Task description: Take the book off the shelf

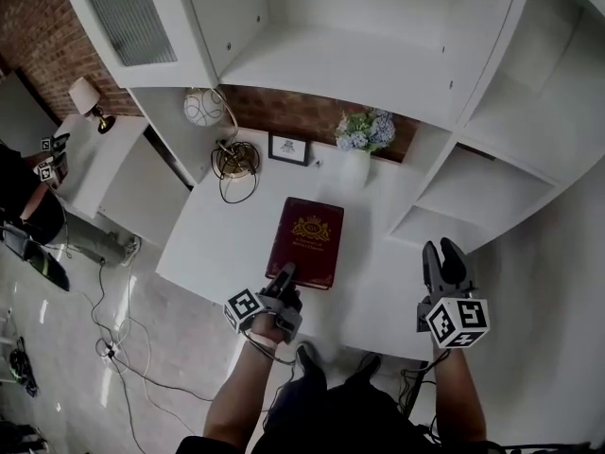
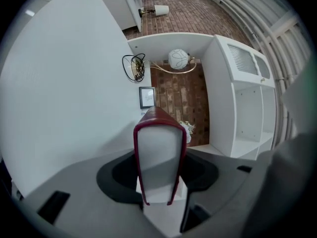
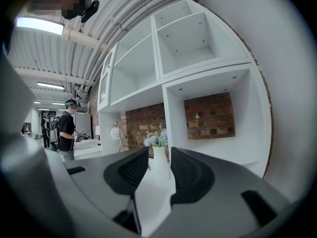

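- Pinching the near end of the dark red hardcover book [image 1: 307,239], the left gripper [image 1: 284,274] has one jaw on each cover; white page edges show between the jaws in the left gripper view.
- The book, gold crest facing up, lies level over the white desk top [image 1: 213,244], nearer the person than the white vase of pale blue flowers [image 1: 355,164]. Cannot tell if it touches the desk.
- The right gripper [image 1: 444,253] has its jaws partly spread with nothing between them. It sits right of the vase and nearer the person, apart from the book.
- A small black-framed picture [image 1: 288,148] stands just left of the vase.
- A round white globe lamp [image 1: 202,108] stands further left of the vase.
- White open shelf compartments [image 1: 492,173] are right of the vase.
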`<state>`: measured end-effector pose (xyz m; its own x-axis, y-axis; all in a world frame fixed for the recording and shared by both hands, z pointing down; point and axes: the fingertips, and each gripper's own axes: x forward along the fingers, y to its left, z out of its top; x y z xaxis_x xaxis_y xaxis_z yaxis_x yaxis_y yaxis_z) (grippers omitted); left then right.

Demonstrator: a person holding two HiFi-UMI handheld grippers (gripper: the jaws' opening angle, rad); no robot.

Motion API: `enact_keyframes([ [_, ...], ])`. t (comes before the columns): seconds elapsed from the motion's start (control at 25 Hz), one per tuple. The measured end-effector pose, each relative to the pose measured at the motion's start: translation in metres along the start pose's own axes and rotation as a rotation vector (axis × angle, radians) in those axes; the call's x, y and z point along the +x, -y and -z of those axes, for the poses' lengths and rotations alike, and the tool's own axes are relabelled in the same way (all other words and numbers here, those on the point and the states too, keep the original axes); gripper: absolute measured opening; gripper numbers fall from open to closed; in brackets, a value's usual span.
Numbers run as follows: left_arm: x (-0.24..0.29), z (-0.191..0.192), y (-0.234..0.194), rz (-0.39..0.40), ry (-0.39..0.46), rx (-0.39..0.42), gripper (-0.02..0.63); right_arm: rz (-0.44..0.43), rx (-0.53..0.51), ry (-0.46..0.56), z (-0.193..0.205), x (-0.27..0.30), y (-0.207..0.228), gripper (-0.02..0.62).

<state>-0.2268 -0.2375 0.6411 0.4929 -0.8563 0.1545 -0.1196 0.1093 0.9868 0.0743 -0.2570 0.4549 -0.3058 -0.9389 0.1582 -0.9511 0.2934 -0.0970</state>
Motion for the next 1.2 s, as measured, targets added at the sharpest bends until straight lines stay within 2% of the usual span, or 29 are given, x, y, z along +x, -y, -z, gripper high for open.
enact_keyframes([
  [0.4, 0.008, -0.037, -0.066, -0.118, -0.021, -0.067, 0.219, 0.047, 0.001, -0.051, 0.025, 0.023, -0.021, 0.138],
  [0.8, 0.024, -0.047, -0.085, -0.12, -0.052, -0.11, 0.221, 0.098, 0.006, -0.077, 0.036, 0.022, -0.023, 0.138],
  [1.0, 0.026, -0.05, -0.095, -0.184, -0.012, -0.141, 0.221, 0.104, 0.017, -0.081, 0.041, 0.018, -0.02, 0.138],
  [1.2, 0.03, -0.05, -0.098, -0.245, 0.028, -0.124, 0.245, 0.079, 0.043, -0.058, 0.041, 0.021, -0.011, 0.124],
])
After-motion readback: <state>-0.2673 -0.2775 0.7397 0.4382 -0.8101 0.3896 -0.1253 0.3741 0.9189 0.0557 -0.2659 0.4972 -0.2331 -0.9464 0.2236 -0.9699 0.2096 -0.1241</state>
